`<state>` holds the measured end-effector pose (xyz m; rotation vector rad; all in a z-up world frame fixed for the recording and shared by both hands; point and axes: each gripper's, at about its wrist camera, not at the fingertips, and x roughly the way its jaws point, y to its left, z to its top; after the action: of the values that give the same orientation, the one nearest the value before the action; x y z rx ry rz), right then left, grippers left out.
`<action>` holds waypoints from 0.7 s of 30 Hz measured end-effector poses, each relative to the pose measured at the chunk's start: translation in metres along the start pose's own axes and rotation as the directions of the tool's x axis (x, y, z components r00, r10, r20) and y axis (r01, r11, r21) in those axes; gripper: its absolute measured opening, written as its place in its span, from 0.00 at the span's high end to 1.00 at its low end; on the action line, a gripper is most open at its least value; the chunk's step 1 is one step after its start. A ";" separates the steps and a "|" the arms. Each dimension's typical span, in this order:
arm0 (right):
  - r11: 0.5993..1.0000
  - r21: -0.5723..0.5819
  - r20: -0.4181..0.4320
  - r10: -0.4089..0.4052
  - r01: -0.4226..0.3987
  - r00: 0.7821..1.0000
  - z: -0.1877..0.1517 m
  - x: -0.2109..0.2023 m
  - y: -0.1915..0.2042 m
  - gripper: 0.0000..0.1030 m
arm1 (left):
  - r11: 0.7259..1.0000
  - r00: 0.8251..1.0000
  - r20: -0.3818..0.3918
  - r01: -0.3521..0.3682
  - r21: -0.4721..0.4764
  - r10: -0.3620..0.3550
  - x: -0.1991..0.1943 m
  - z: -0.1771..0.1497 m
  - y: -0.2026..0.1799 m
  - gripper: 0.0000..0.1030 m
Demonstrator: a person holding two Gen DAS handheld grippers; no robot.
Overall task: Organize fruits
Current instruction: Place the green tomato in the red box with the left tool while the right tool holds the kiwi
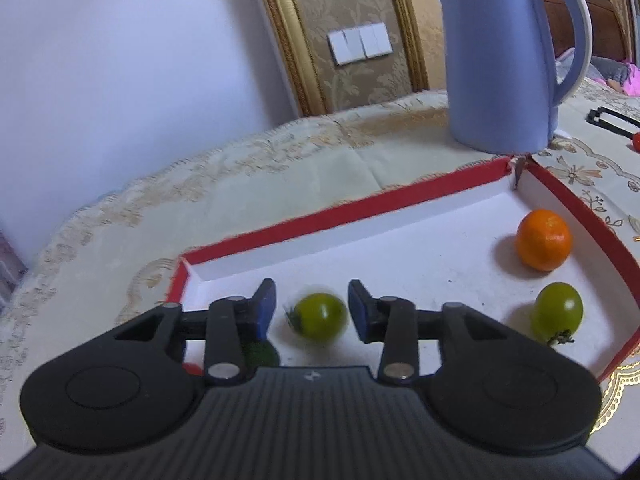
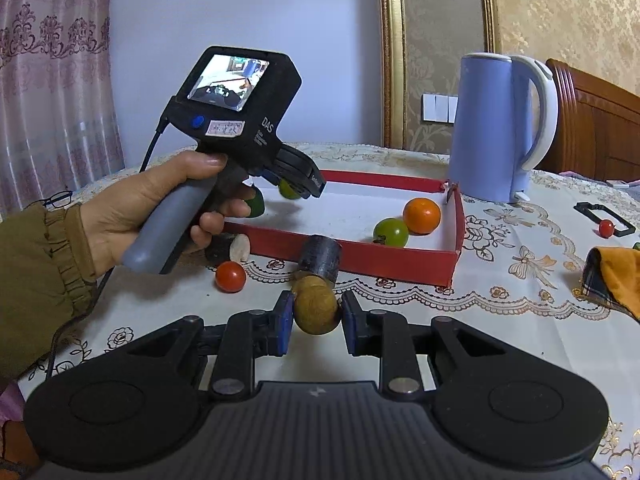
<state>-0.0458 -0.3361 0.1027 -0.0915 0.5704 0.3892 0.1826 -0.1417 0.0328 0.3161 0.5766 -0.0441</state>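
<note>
Taking the red tray (image 2: 400, 258) as reference: inside it, near its kettle-side corner, lie an orange (image 2: 421, 215) and a green tomato (image 2: 391, 232), side by side, possibly touching. The left gripper (image 1: 312, 310) hangs over the tray's opposite end, jaws parted wider than a second green tomato (image 1: 322, 316) between them; neither pad appears to touch it, and its blurred outline suggests it is loose, though whether it rests on the tray floor cannot be told. The right gripper (image 2: 316, 316), outside the tray's near wall, is closed on a brown fruit (image 2: 315, 310), pads on opposite flanks. A red tomato (image 2: 230, 276) lies on the cloth beside that wall. Judgement: all are light, round and smooth, apt to roll or slip; tomatoes bruise readily. Grip across the widest girth with moderate pressure and set down low.
</note>
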 end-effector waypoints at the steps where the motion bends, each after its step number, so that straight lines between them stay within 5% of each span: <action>1: 1.000 0.003 0.003 0.001 -0.001 1.000 0.001 -0.001 0.000 0.76 | 1.000 1.000 0.008 -0.006 0.005 0.006 -0.004 0.000 0.001 0.50; 6: 1.000 0.004 0.012 -0.002 0.002 1.000 0.003 -0.002 -0.001 0.76 | 0.998 0.997 0.048 -0.054 -0.019 0.055 -0.028 -0.001 0.018 0.37; 10: 1.000 0.018 0.037 -0.006 0.005 0.999 0.005 -0.005 -0.002 0.76 | 0.983 0.992 0.047 -0.109 -0.150 0.117 -0.058 -0.022 0.055 0.11; 17: 1.000 0.015 0.056 -0.023 0.022 0.998 0.023 0.007 -0.007 0.76 | 0.948 0.973 0.028 -0.217 -0.235 0.229 -0.094 -0.084 0.090 0.10; 21: 1.000 0.022 0.070 -0.024 0.022 0.997 0.045 0.026 -0.013 0.76 | 0.943 0.977 0.024 -0.198 -0.266 0.212 -0.103 -0.106 0.097 0.09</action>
<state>0.0023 -0.3309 0.1257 -0.0640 0.5039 0.3626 0.0524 -0.0217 0.0320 0.1151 0.4885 0.2238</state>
